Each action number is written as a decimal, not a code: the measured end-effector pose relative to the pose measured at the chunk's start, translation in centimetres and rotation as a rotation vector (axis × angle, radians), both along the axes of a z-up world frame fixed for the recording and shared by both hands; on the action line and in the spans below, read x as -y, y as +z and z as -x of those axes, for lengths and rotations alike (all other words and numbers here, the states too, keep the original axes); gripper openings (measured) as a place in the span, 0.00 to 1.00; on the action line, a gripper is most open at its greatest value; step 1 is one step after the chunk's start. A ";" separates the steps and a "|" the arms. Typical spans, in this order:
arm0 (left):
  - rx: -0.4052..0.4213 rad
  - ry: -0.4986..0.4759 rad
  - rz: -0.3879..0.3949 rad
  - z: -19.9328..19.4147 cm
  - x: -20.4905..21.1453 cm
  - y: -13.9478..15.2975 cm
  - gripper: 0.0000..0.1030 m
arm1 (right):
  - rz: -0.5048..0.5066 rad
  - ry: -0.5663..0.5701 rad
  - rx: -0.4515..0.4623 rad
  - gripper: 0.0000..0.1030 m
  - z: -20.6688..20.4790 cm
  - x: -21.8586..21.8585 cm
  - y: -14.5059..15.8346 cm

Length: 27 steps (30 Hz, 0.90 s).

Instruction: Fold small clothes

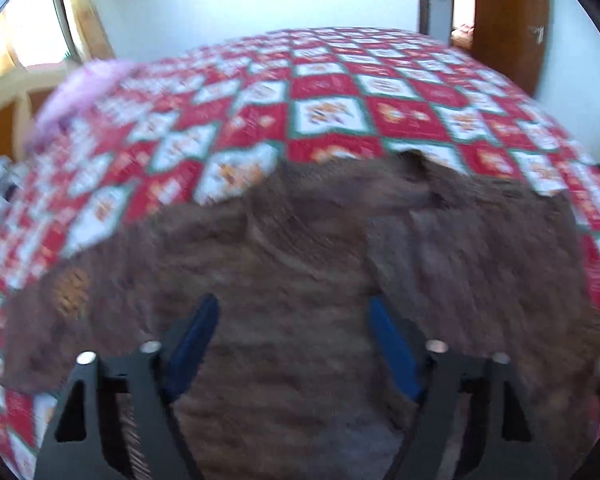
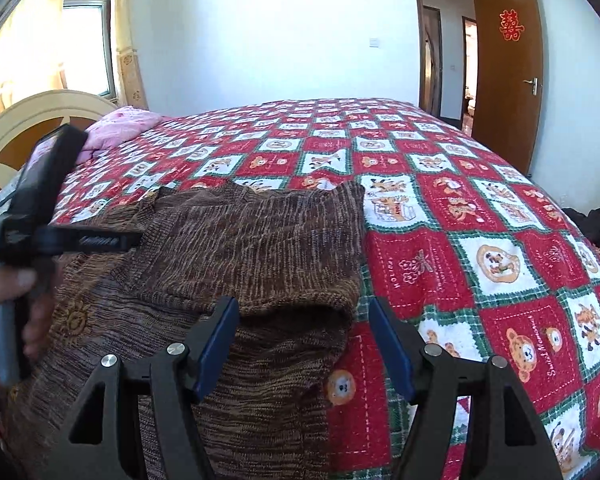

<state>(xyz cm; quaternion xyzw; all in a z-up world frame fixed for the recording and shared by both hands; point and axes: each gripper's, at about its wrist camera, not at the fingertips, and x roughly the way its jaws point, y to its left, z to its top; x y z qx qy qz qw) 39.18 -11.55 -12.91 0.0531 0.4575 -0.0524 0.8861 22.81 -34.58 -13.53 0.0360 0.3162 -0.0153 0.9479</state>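
Observation:
A brown knitted sweater (image 2: 236, 248) lies on the bed, with its right part folded over onto the body. In the blurred left wrist view the sweater (image 1: 300, 280) fills the lower half. My left gripper (image 1: 294, 314) is open and empty just above the sweater's middle. My right gripper (image 2: 300, 316) is open and empty above the sweater's right folded edge. The left gripper's body (image 2: 40, 208) and the hand holding it show at the left of the right wrist view.
The bed has a red, white and green checked quilt (image 2: 480, 248). A pink cloth (image 2: 120, 124) lies near the cream headboard (image 2: 28, 120). A brown door (image 2: 508, 68) stands open at the far right. A dark item (image 2: 592, 220) lies beside the bed.

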 end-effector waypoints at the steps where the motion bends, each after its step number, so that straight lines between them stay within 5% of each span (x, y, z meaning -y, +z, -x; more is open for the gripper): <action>1: -0.014 -0.014 0.030 0.8 0.2 -0.1 0.73 | 0.003 -0.005 0.003 0.66 0.0 0.0 0.0; 10: -0.020 -0.090 0.077 4.5 3.3 -0.7 0.56 | 0.015 -0.046 0.012 0.66 0.2 0.4 0.0; 13: -0.021 -0.107 0.105 3.9 3.2 -0.9 0.41 | 0.021 -0.050 0.017 0.66 0.2 0.4 0.1; 16: -0.004 -0.130 0.099 3.9 3.7 -0.8 0.07 | 0.025 -0.061 0.022 0.66 0.2 0.6 0.2; 24: 0.054 -0.161 0.126 5.2 1.8 1.8 0.05 | -0.047 -0.190 0.055 0.67 0.6 3.6 0.9; 27: 0.087 -0.159 0.115 5.9 1.0 2.6 0.05 | -0.067 -0.158 0.052 0.67 0.4 3.5 0.7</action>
